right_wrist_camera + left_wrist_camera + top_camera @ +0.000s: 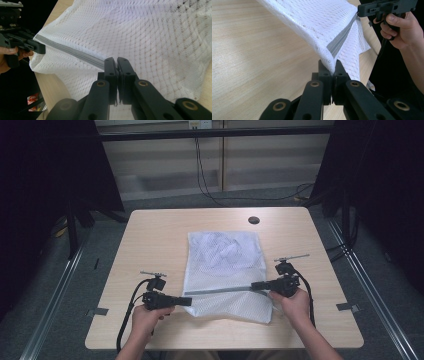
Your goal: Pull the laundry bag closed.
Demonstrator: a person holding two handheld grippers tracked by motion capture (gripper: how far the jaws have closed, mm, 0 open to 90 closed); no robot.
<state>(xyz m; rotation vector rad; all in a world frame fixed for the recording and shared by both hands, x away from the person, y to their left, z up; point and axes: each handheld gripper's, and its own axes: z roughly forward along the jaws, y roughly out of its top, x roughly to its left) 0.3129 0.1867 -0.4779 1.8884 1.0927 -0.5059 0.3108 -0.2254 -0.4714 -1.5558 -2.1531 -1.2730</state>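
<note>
White mesh bag (223, 270) lies on the wooden table (150, 240), centre, its near part lifted off the surface. A grey zipper band (220, 291) runs across that near part, pulled taut between the two grippers. Left gripper (187, 301) clamped on the bag's left end, jaws pressed together over the mesh where the band ends. Right gripper (254, 285) clamped on the band at the bag's right side. Crumpled white contents show through the mesh at the far end, possibly cloth; too faint to tell. Both hands rest near the table's front edge.
</note>
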